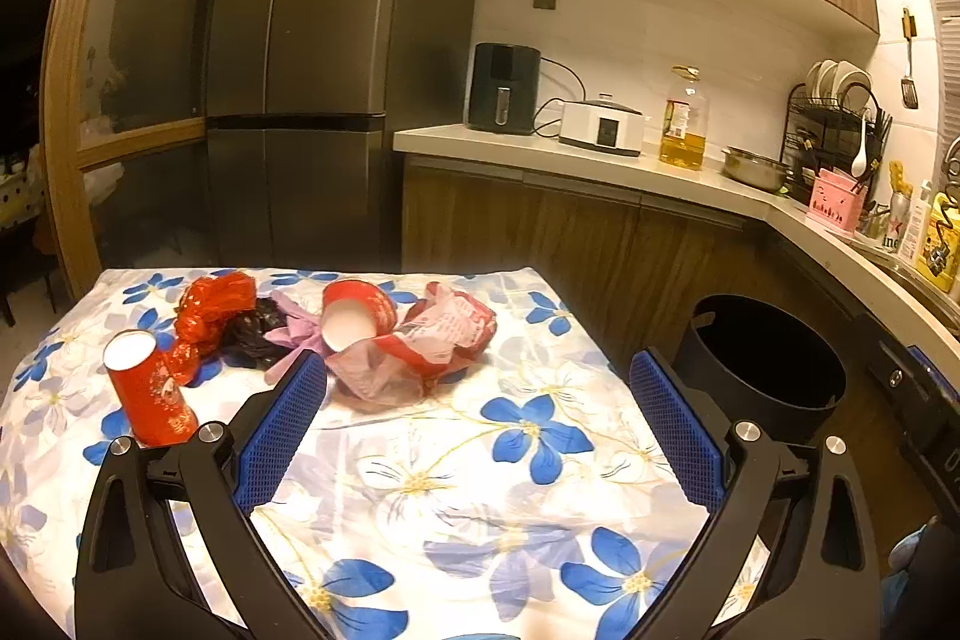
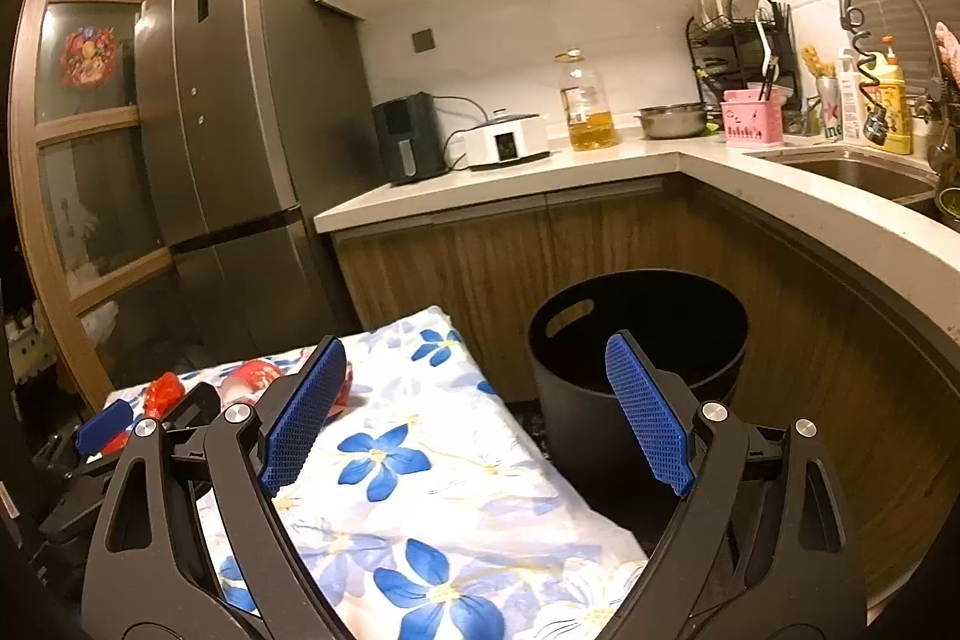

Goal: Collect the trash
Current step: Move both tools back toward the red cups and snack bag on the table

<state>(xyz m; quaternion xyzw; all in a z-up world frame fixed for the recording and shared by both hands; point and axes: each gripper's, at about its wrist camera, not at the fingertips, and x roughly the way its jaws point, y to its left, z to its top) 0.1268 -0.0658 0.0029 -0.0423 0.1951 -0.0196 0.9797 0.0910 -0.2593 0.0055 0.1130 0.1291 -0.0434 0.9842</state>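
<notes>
Trash lies on the far part of the floral-cloth table [image 1: 456, 490]: an upright red paper cup [image 1: 147, 391], a second red cup on its side [image 1: 357, 316], crumpled red foil [image 1: 210, 313], a black bag scrap [image 1: 255, 334], a pink-red plastic bag [image 1: 432, 346]. A black bin [image 1: 765, 361] stands on the floor right of the table; it also shows in the right wrist view [image 2: 636, 346]. My left gripper [image 1: 477, 370] is open and empty, just short of the plastic bag. My right gripper [image 2: 477, 358] is open and empty above the table's right edge, beside the bin.
A dark fridge [image 1: 324, 58] stands behind the table. Wooden cabinets and a counter [image 2: 540, 172] carry an air fryer, cooker, oil bottle, bowl and dish rack. A sink [image 2: 858, 172] is at the right.
</notes>
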